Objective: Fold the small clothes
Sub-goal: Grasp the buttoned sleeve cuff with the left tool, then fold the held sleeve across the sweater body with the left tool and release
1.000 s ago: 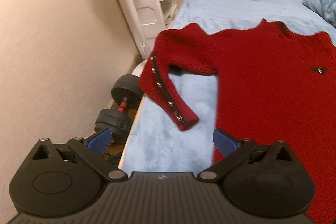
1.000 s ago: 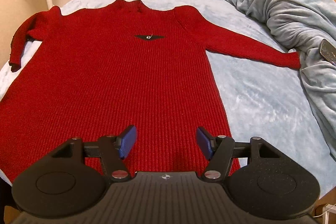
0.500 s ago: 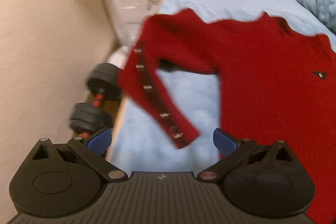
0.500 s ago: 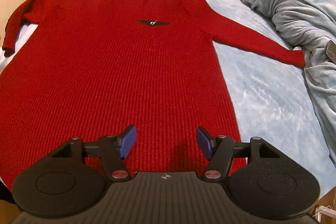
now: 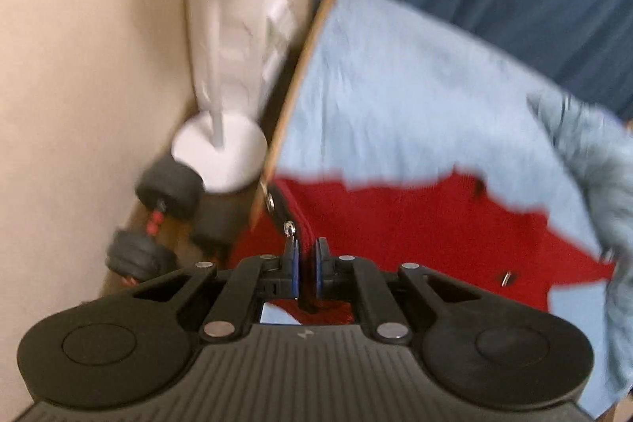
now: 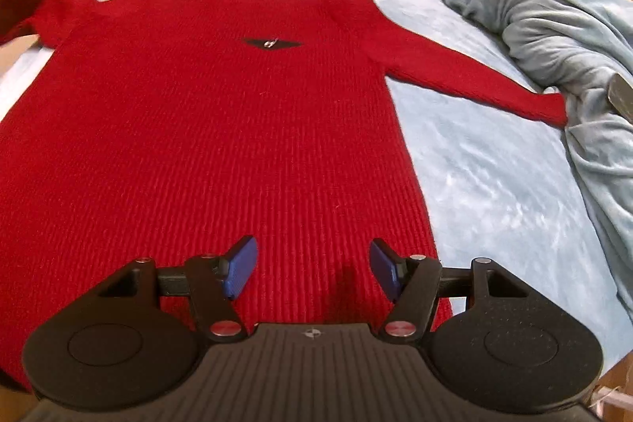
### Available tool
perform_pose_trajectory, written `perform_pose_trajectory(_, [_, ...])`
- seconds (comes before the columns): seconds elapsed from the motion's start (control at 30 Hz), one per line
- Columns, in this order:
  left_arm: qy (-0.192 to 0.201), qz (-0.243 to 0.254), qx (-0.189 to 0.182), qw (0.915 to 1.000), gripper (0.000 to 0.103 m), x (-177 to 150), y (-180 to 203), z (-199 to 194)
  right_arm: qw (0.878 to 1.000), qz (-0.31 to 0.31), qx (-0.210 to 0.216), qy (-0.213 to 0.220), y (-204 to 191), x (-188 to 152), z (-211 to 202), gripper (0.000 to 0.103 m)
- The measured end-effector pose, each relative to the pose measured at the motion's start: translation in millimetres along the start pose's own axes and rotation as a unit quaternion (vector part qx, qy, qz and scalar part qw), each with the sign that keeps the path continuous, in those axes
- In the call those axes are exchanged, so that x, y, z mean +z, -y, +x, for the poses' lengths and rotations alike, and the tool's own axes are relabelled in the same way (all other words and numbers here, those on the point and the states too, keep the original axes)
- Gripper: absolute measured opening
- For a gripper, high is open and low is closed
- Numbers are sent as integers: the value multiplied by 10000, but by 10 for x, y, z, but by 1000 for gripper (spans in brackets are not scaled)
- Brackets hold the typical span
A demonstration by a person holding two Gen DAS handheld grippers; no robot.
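The red sweater (image 6: 221, 145) lies front up on the bed (image 6: 494, 192), its body spread flat toward the near edge. The left gripper (image 5: 305, 265) has just been closing: its jaws stand narrow, clamped on the buttoned cuff of the left sleeve (image 5: 294, 220) at the bed's left edge. The right sleeve (image 6: 467, 82) extends toward the right edge and touches a bunched grey blanket (image 6: 554, 38). The right gripper (image 6: 312, 269) hovers over the hem, jaws wide, holding nothing

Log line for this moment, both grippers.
left gripper: just closed on sweater sleeve cuff | right gripper: open above hem
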State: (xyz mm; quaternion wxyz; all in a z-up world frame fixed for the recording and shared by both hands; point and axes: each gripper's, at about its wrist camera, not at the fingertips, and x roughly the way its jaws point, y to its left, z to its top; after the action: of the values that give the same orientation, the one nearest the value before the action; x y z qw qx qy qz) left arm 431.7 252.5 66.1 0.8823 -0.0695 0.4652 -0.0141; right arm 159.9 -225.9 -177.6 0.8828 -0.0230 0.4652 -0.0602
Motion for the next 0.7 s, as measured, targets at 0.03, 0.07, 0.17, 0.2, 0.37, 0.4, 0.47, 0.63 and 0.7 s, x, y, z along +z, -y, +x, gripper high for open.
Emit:
perform_pose_trajectory(0.03, [122, -105, 81, 9998, 8, 142, -42, -147, 10000, 41, 44, 10, 5, -12, 4, 65])
perform_pose_trajectory(0.07, [197, -197, 162, 9995, 7, 231, -57, -253, 9999, 60, 87, 15, 8, -26, 8, 65])
perform_pose_trajectory(0.17, [143, -387, 324, 9986, 7, 386, -43, -315, 9998, 59, 181, 29, 19, -67, 19, 65])
perform_pose_trajectory(0.2, [87, -364, 337, 9987, 7, 383, 29, -263, 9998, 64, 195, 26, 31, -75, 24, 65])
perform_pose_trajectory(0.37, [-239, -33, 126, 9996, 7, 367, 687, 90, 9995, 271, 146, 29, 187, -97, 55, 65])
perform_pose_trajectory(0.4, [-311, 75, 1, 9995, 7, 352, 920, 174, 9994, 329, 134, 34, 233, -104, 61, 65])
perform_pose_trajectory(0.47, [-389, 518, -286, 9975, 7, 302, 1511, 344, 9989, 454, 107, 26, 314, -118, 83, 64])
perform_pose_trajectory(0.63, [-503, 970, -1212, 9866, 8, 130, 2935, 997, 9988, 487, 64, -74, 485, -190, 141, 64])
perform_pose_trajectory(0.7, [-540, 879, -1394, 9849, 17, -38, 3352, 1408, 9988, 487, -50, -79, 563, -233, 141, 64])
